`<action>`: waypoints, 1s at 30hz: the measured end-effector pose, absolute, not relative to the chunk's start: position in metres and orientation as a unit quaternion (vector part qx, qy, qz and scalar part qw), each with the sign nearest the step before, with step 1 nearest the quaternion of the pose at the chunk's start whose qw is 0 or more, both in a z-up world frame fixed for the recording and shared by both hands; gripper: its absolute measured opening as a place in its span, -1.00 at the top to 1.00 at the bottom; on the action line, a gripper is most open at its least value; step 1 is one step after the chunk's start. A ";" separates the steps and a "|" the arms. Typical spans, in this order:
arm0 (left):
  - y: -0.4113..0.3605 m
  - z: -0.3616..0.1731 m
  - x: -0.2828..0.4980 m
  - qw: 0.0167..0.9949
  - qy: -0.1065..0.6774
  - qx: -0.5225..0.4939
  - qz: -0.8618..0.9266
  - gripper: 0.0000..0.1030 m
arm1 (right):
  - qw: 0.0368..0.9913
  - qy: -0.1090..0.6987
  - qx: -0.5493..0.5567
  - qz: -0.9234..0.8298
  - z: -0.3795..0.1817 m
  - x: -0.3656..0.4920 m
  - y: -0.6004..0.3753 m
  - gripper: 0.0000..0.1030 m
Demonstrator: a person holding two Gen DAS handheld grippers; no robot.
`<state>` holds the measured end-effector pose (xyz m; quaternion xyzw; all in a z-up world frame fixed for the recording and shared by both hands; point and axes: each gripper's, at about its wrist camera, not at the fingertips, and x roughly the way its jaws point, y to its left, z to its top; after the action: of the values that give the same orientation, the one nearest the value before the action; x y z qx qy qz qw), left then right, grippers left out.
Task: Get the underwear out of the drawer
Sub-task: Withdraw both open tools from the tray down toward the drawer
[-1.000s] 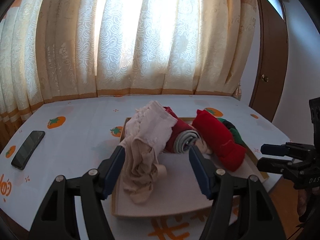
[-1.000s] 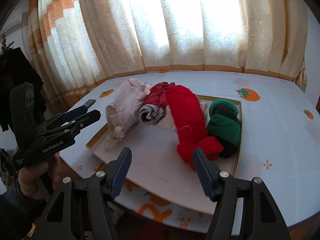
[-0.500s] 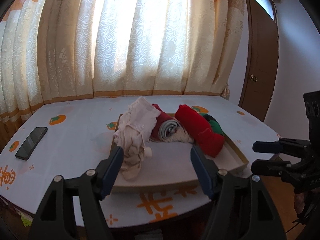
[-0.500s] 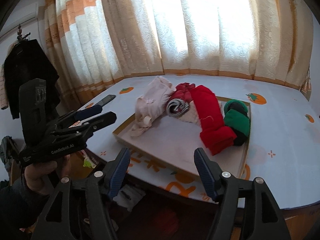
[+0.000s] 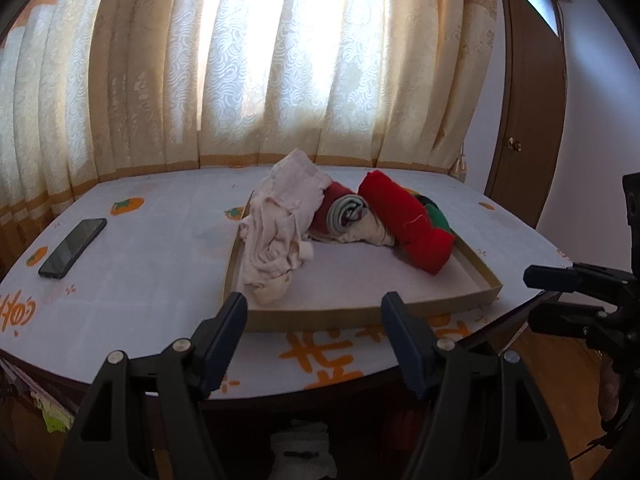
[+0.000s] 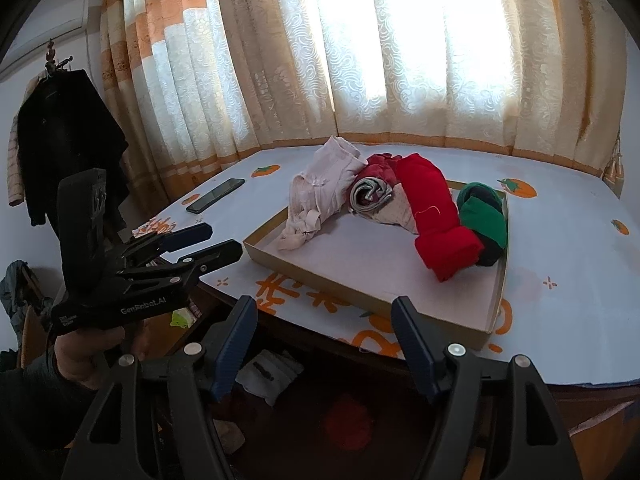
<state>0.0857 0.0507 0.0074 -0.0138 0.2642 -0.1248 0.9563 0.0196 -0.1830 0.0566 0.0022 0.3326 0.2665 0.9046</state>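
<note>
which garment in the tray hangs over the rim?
The pale pink crumpled garment at the shallow cardboard tray's left end; it drapes over that rim. The red roll and green bundle lie fully inside.

red roll point(image 5: 408, 228), green bundle point(image 6: 482, 220) (beige drawer point(image 5: 360, 314))

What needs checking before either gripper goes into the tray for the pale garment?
1. Left gripper empty, jaws apart: ok.
2. Right gripper empty, jaws apart: ok.
3. Pale garment reachable, draped over the tray left wall: ok.
4. Garment free of the red roll: cannot tell, they touch.
5. Phone away from the tray: ok.
6. Grippers over the tray: not ok, both hang off the table's near edge.
</note>
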 end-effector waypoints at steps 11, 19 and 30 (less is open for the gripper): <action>0.056 -0.004 0.077 0.955 0.274 -0.019 -0.115 -0.37 | 0.902 0.347 0.021 0.256 0.039 0.009 -0.198 -0.39; 0.056 -0.009 0.069 0.953 0.279 -0.020 -0.114 -0.37 | 0.899 0.356 0.038 0.251 0.027 0.001 -0.208 -0.39; 0.060 -0.021 0.059 0.948 0.294 -0.031 -0.116 -0.36 | 0.889 0.372 0.062 0.258 0.008 -0.011 -0.208 -0.40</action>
<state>0.0588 0.0596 -0.0206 -0.0312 0.2943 -0.1158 0.9482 -0.0106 -0.2076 0.0083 0.0619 0.3719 0.2584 0.8894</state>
